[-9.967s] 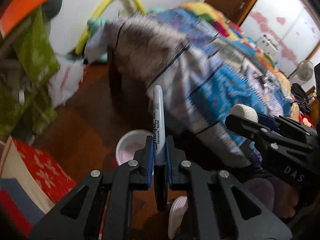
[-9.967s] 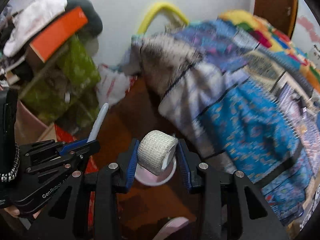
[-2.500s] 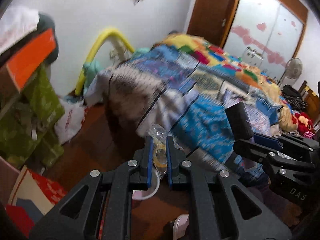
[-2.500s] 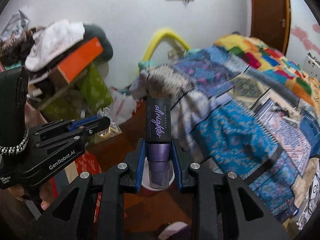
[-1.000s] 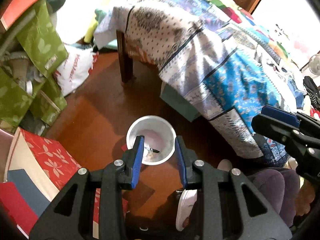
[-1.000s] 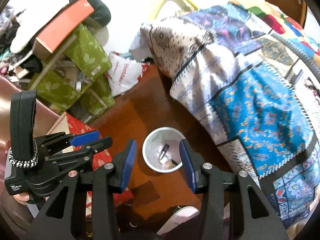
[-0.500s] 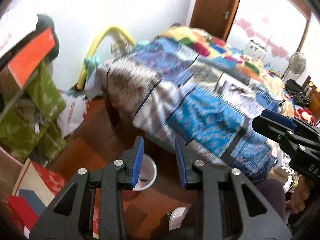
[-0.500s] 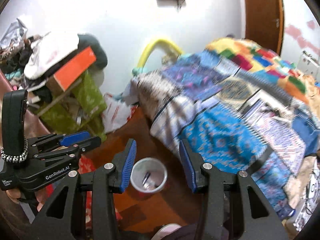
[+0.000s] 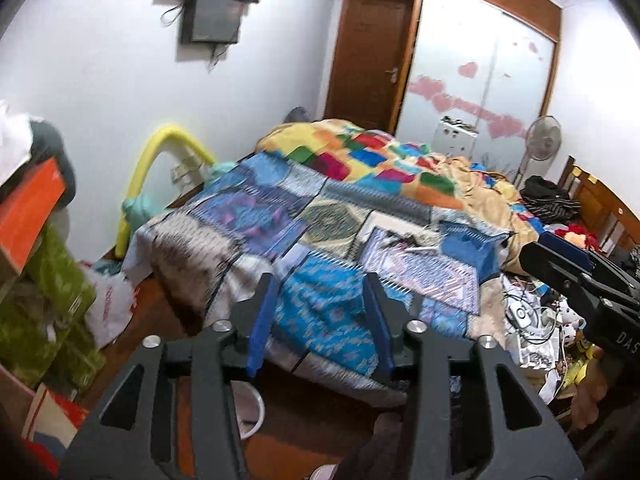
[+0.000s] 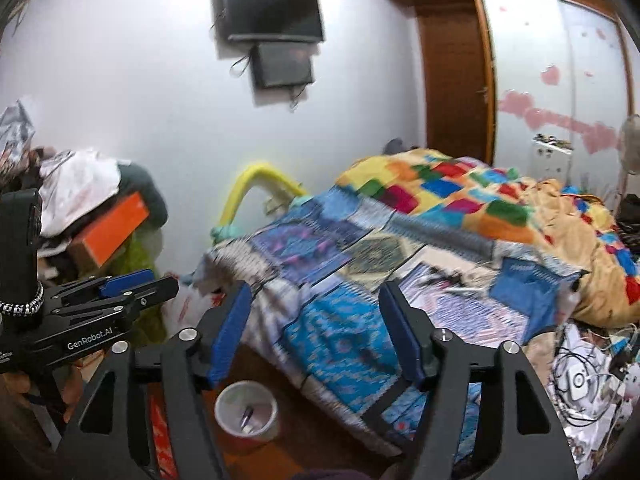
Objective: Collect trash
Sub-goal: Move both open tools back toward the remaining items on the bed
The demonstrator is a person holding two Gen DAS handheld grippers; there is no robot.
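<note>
My left gripper [image 9: 318, 322] is open and empty, raised and facing the bed. My right gripper [image 10: 314, 334] is also open and empty, held to its right; it shows at the right edge of the left wrist view [image 9: 580, 276]. The white trash bin [image 10: 246, 410] stands on the wooden floor below the grippers with a marker and other items inside; in the left wrist view its rim [image 9: 256, 408] shows behind my fingers. Small loose items [image 10: 460, 280] lie on the bed's patterned cover [image 9: 320, 248], too blurred to name.
A colourful quilt [image 9: 380, 164] covers the far part of the bed. Green bags and an orange box [image 10: 108, 236] are stacked at left. Cables and clutter [image 10: 580, 384] lie at right. A fan [image 9: 540, 148] stands at the back right.
Both grippers dropped their items into the bin, then tilted up from the bin toward the bed. Both jaws stay open.
</note>
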